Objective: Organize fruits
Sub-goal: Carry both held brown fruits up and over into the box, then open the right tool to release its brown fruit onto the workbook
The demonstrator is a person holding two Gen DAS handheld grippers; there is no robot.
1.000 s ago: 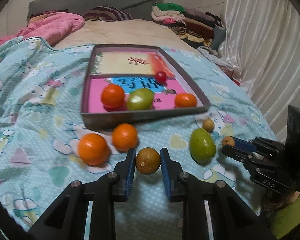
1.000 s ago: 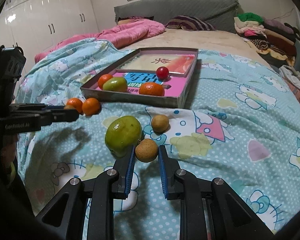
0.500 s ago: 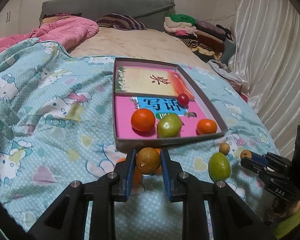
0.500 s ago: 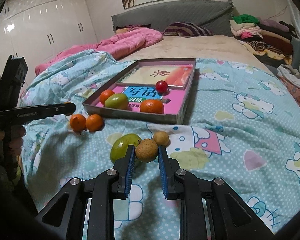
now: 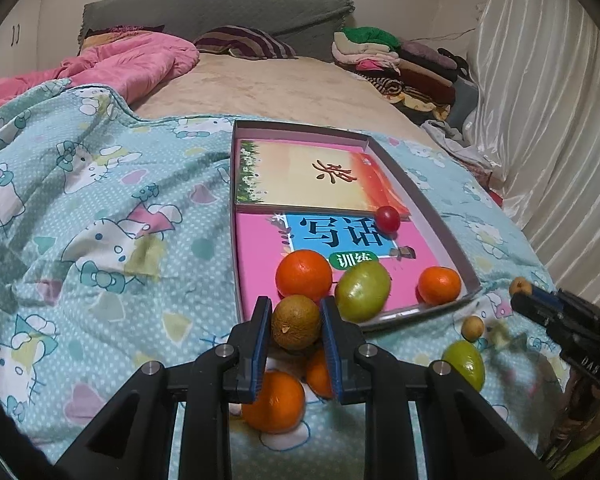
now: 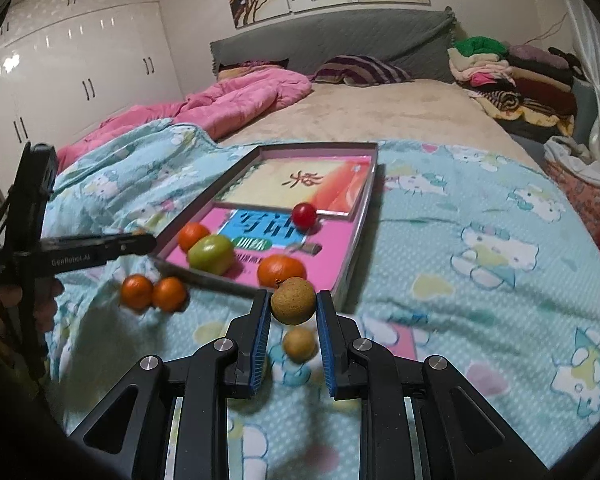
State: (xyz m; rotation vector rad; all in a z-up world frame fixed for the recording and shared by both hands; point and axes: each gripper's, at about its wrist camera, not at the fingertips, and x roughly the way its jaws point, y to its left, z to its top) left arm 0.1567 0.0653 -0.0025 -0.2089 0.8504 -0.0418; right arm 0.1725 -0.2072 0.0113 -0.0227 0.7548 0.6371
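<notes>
My left gripper (image 5: 296, 326) is shut on a brownish-green round fruit (image 5: 296, 322), held in the air just short of the near left corner of the shallow grey tray (image 5: 440, 216). My right gripper (image 6: 293, 310) is shut on a small tan-brown fruit (image 6: 293, 306), held above the bed by the tray's near edge (image 6: 364, 220). In the tray lie two oranges (image 5: 304, 274), a green fruit (image 5: 362, 292) and a small red fruit (image 5: 388, 219). On the blanket lie two oranges (image 5: 274, 402), a green fruit (image 5: 464, 362) and a small tan fruit (image 6: 299, 345).
The tray rests on a teal cartoon-print blanket (image 5: 100, 220) on a bed. A pink quilt (image 6: 228, 100) and striped pillow (image 6: 360, 70) lie farther back. Folded clothes (image 5: 400, 64) are stacked at the far right. White curtains (image 5: 548, 100) hang on the right, a wardrobe (image 6: 80, 68) on the left.
Both grippers have lifted their fruits off the blanket and moved forward to the tray's near edge. The loose oranges and green fruit stay on the blanket below.
</notes>
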